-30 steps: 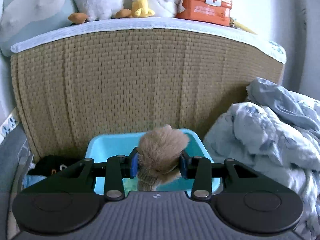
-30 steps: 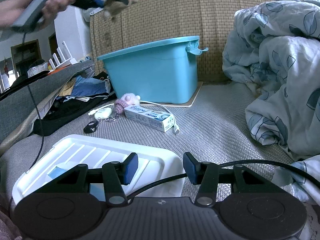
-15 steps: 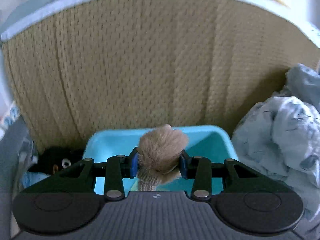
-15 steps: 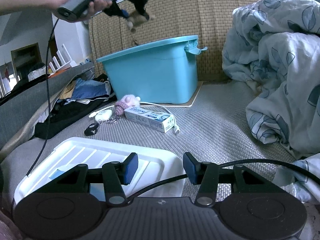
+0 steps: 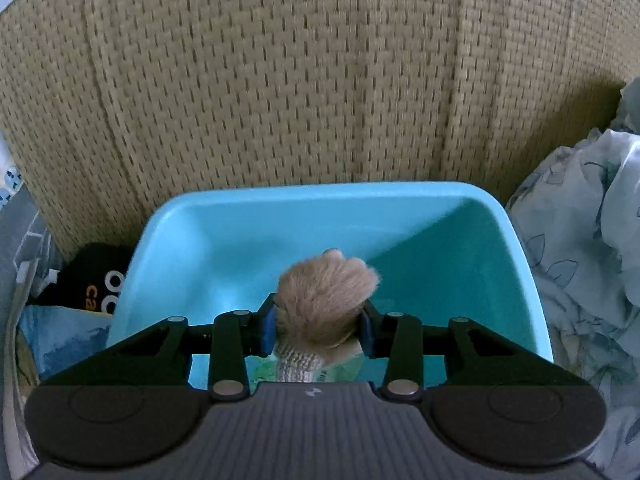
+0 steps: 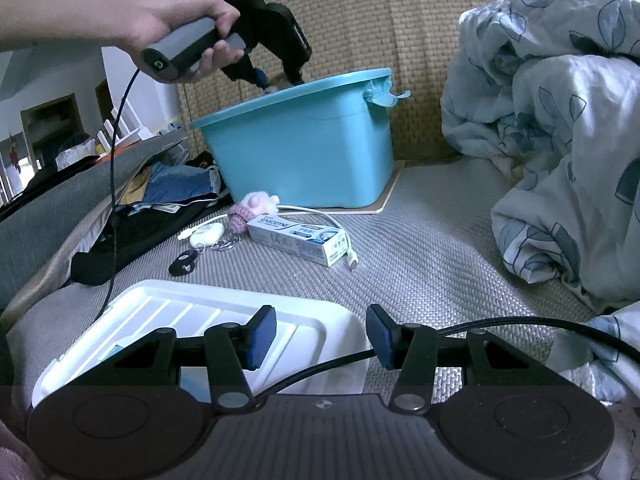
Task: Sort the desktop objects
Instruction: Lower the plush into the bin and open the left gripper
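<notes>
My left gripper (image 5: 318, 326) is shut on a furry brown pom-pom toy (image 5: 326, 298) with a knitted grey base, held over the open turquoise bin (image 5: 532, 280). From the right wrist view, a hand holds that left gripper (image 6: 278, 78) tilted down, its tips and the brown toy (image 6: 280, 80) at the turquoise bin's (image 6: 304, 148) rim. My right gripper (image 6: 318, 336) stands open and holds nothing, low over the woven grey mat beside a white lid (image 6: 192, 316). On the mat lie a toothpaste box (image 6: 298, 238), a pink knitted toy (image 6: 250, 208), a white keyring fob (image 6: 208, 234) and a black key fob (image 6: 184, 262).
A woven tan headboard (image 5: 320, 80) rises behind the bin. A crumpled blue-grey duvet (image 6: 552, 120) fills the right. Dark and blue clothes (image 6: 160, 200) pile at the bin's left. A black cable (image 6: 500, 328) crosses under my right gripper, and a white cable (image 6: 320, 216) lies by the toothpaste box.
The left gripper has come down and forward with the brown toy, from high above the bin to its rim. The right gripper has stayed put.
</notes>
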Available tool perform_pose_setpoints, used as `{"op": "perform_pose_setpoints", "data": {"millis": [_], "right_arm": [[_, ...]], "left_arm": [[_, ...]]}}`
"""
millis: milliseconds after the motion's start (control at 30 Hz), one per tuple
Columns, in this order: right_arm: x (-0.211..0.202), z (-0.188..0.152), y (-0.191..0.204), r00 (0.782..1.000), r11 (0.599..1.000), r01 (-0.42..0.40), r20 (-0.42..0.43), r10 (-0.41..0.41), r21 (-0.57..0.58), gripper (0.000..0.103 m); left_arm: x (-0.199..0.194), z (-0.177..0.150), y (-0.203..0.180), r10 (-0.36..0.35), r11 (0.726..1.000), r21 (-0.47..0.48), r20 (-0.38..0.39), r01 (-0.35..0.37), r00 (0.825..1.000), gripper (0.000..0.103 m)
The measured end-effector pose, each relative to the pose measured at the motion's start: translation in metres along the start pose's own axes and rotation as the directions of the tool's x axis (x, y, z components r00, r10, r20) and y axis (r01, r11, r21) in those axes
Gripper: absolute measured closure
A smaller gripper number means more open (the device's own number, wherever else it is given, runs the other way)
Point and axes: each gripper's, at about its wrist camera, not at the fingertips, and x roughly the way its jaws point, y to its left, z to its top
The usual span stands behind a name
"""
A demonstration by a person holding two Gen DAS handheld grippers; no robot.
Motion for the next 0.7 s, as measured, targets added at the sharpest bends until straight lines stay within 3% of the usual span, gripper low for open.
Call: {"op": "perform_pose_setpoints", "data": {"millis": [200,700], "right_arm": [[0.000,0.000,-0.001,1.000,1.000,-0.001,-0.001,0.001,0.001,0.049],[0.001,0.000,-0.002,1.000,1.000,-0.003,-0.004,0.003,0.005,0.049]], "left_arm": [[0.013,-0.009,-0.004,0.022,1.000,0.019,-0.034,-0.022,0.999,0.060],[0.024,-0.015,-0.006,-0.004,1.000,0.031,-0.114,0.007,0.993,0.060]]}}
